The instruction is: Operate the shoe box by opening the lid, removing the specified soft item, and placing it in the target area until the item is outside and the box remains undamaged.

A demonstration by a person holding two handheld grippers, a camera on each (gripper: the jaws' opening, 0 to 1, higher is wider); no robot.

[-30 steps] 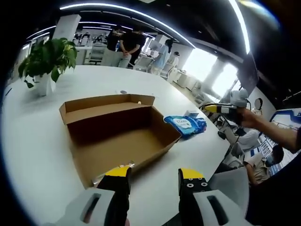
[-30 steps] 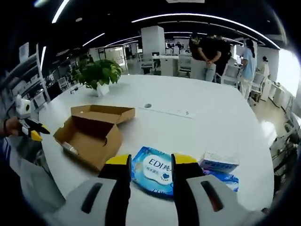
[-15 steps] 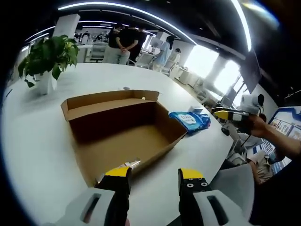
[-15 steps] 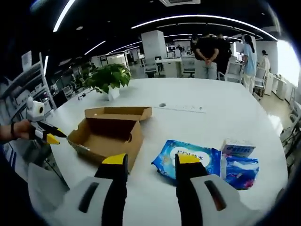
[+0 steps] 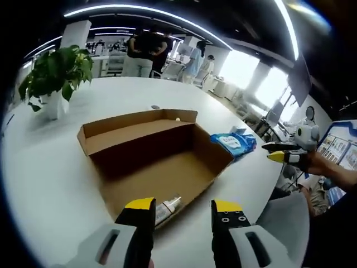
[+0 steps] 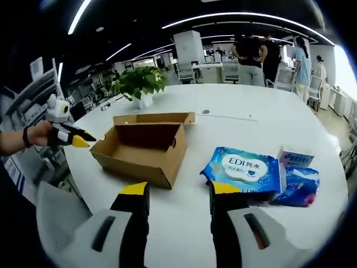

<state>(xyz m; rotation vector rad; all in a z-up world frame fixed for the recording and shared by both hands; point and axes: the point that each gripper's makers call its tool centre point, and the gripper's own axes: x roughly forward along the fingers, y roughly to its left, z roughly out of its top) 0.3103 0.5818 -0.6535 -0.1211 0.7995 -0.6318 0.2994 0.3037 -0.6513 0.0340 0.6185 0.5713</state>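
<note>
An open brown cardboard shoe box (image 5: 156,156) sits on the white round bench (image 5: 39,162), lid flap folded back. A small tube-like item (image 5: 167,207) lies inside at the near wall. The blue soft wipes pack (image 6: 245,170) rests on the bench just beside the box, outside it. The left claw (image 5: 182,215) and right claw (image 6: 178,198) both hover with jaws apart, gripping nothing.

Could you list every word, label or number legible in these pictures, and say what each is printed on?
"EDI": on the blue wipes pack, right gripper view; the characters beside it are too blurred to read.
Small box beside the pack: print too small to read.
Tube inside the cardboard box: label unreadable.
</note>
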